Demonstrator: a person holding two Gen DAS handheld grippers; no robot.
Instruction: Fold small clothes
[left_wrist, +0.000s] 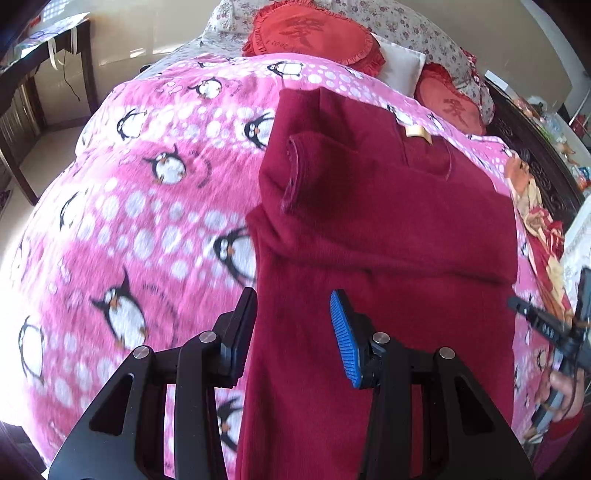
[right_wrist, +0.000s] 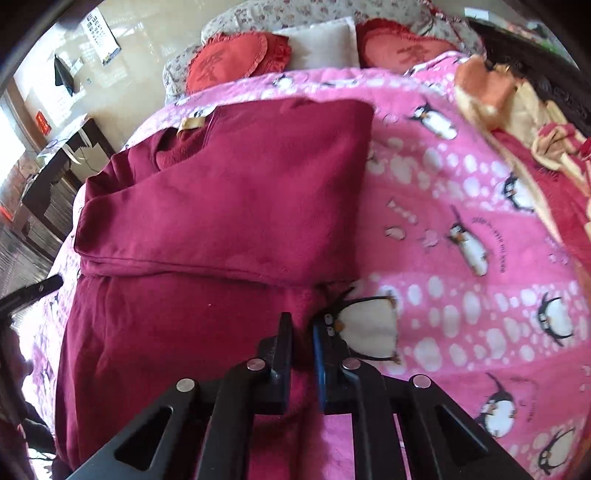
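Left wrist view: the left gripper (left_wrist: 293, 332) is seen with fingers spread wide and nothing between them, poised over the near left edge of the maroon sweater (left_wrist: 388, 229). The sweater is laid flat on the pink penguin blanket (left_wrist: 129, 206), sleeves folded across its chest. Right wrist view: the right gripper (right_wrist: 303, 347) is seen nearly closed, pinching the sweater's near right edge. Red heart cushions (right_wrist: 232, 59) are noted beyond the sweater's collar.

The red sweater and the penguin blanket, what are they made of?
The red sweater looks like soft matte knit, maybe wool or fleece: its surface is fuzzy, with ribbed cuffs. The penguin blanket looks like plush fleece: its pile is fluffy and its print soft-edged.
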